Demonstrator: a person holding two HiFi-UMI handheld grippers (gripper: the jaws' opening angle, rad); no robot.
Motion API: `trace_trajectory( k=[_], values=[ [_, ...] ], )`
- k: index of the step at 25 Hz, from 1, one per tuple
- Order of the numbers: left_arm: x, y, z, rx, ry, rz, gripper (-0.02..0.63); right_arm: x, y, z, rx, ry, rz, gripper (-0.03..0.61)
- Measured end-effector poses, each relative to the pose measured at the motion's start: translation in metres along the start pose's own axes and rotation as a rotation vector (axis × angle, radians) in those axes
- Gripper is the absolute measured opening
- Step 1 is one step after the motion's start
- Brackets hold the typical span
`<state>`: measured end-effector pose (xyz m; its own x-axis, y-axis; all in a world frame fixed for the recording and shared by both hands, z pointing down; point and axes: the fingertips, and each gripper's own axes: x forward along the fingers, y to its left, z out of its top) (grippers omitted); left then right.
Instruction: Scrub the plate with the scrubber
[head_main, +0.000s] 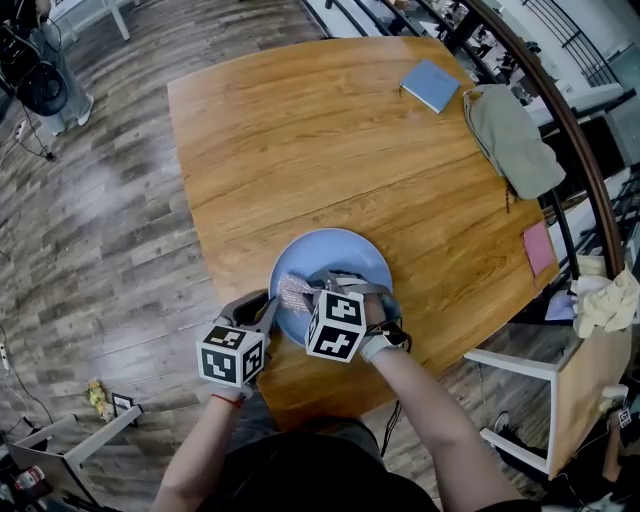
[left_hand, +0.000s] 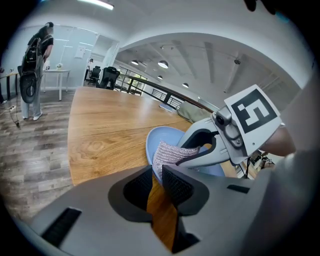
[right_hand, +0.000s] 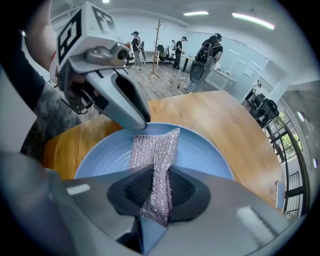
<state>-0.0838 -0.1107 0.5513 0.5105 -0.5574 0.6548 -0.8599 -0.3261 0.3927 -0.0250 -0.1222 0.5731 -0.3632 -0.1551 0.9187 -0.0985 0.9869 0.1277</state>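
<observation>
A light blue plate (head_main: 340, 255) lies near the front edge of the wooden table (head_main: 300, 130). My left gripper (head_main: 270, 305) pinches the plate's near-left rim, its jaws closed on that edge (left_hand: 156, 175). A pinkish silver mesh scrubber (head_main: 292, 291) rests on the left part of the plate. My right gripper (head_main: 308, 295) is shut on it. In the right gripper view the scrubber (right_hand: 155, 145) runs from between the jaws (right_hand: 159, 182) out across the plate (right_hand: 200, 150), and the left gripper's finger (right_hand: 127, 102) lies at the far rim.
A blue notebook (head_main: 431, 85) and a grey-green cloth (head_main: 512, 140) lie at the table's far right. A pink pad (head_main: 538, 248) sits by the right edge, with a white stool (head_main: 530, 400) below it. People stand far off (right_hand: 207, 55).
</observation>
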Motion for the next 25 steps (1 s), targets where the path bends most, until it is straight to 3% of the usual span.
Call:
trace_trajectory(
  k=[8,13,16,20,25],
  values=[
    [0.0,0.0,-0.001,0.002,-0.001,-0.001,0.057,0.005,-0.041,0.003,-0.038,-0.011,-0.111,0.08],
    [-0.001,0.0,0.0,0.004,-0.006,-0.004,0.057,-0.002,-0.072,-0.002,-0.255,-0.014,-0.317,0.08],
    [0.0,0.0,-0.001,0.008,-0.005,-0.002,0.057,-0.009,-0.094,-0.013,-0.317,0.006,-0.432,0.078],
    [-0.001,-0.001,0.001,0.012,-0.007,-0.001,0.057,-0.022,-0.118,-0.035,-0.285,0.037,-0.519,0.078],
    [-0.001,0.0,0.001,0.015,-0.006,0.002,0.057,-0.032,-0.121,-0.058,-0.181,0.062,-0.507,0.078]
  ],
)
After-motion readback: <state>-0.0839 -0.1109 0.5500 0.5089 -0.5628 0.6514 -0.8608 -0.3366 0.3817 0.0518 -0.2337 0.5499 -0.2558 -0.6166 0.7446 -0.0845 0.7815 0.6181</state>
